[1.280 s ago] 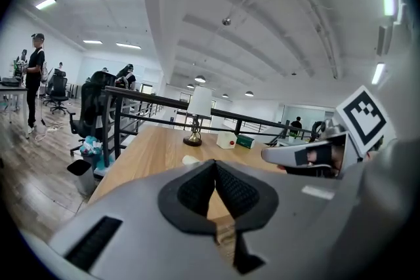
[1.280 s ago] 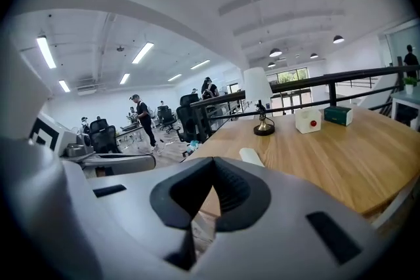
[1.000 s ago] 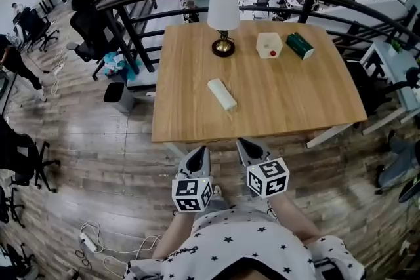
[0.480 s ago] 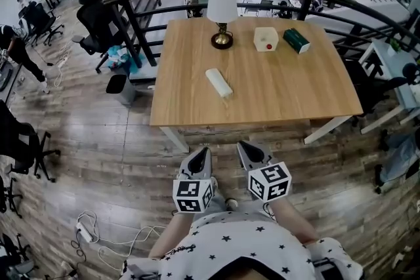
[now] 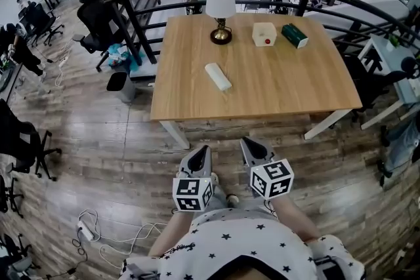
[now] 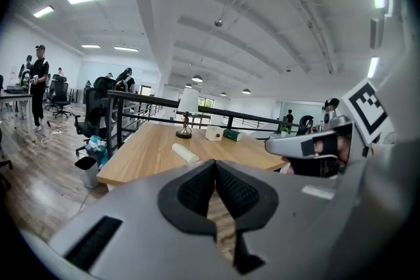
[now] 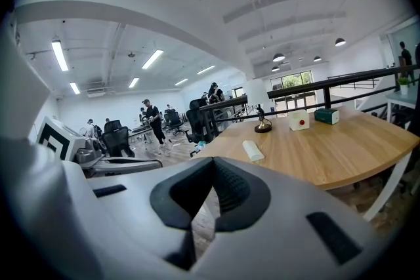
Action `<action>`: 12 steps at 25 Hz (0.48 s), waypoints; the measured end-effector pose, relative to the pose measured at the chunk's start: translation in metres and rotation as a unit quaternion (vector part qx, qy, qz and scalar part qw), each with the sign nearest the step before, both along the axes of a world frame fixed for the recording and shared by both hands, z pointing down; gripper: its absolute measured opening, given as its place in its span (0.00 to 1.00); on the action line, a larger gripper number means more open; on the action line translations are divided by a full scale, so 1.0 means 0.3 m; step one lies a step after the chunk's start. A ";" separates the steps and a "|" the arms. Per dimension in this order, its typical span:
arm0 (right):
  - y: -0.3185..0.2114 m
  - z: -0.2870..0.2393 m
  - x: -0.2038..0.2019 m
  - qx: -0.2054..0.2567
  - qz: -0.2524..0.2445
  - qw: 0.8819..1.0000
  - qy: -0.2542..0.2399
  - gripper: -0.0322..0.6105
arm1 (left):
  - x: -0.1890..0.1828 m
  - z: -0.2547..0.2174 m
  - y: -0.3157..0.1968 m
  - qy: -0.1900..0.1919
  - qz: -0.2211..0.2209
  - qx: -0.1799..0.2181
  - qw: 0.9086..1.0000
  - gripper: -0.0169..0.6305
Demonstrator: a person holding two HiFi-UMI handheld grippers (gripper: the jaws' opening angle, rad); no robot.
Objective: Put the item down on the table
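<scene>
**Head view, both grippers idle.** My left gripper [image 5: 203,153] and my right gripper [image 5: 248,143] hang close to the body, above the grey-brown plank floor [image 5: 118,147] and short of the near edge of the light wooden table [image 5: 289,82]. In each gripper view the jaws are pressed together, with nothing between the black ribbed pads.

The white oblong bar [image 5: 218,76], which I take to be the task's item, lies flat on the tabletop left of centre, well apart from both grippers. Along the far edge stand a table lamp with a white shade and brass foot [image 5: 220,0], a white cube-shaped box with a red dot [image 5: 264,34] and a dark green box [image 5: 294,35].

I judge the put-down complete: the item rests on the table, I am carrying nothing, and no step appears left.
</scene>
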State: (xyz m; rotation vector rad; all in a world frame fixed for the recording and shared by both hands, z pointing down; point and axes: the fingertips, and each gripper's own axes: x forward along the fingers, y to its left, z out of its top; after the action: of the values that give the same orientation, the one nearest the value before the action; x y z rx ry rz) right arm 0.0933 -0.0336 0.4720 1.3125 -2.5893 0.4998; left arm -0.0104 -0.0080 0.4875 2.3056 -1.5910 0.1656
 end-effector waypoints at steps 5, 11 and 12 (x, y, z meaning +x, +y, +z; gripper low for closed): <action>-0.005 -0.017 -0.011 0.009 -0.007 1.000 -0.005 0.04 | -0.003 0.001 -0.008 0.001 0.000 0.000 1.000 0.04; -0.026 -0.031 -0.027 0.013 -0.013 1.000 -0.012 0.04 | -0.006 -0.004 -0.029 0.001 0.000 0.003 1.000 0.04; -0.029 -0.032 -0.030 0.013 -0.013 1.000 -0.013 0.04 | -0.008 -0.005 -0.032 0.001 0.000 0.003 1.000 0.04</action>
State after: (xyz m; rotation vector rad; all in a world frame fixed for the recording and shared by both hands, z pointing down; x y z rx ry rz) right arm 0.0844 -0.0424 0.4623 1.2870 -2.6392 0.4847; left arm -0.0129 -0.0175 0.4860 2.3087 -1.5923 0.1586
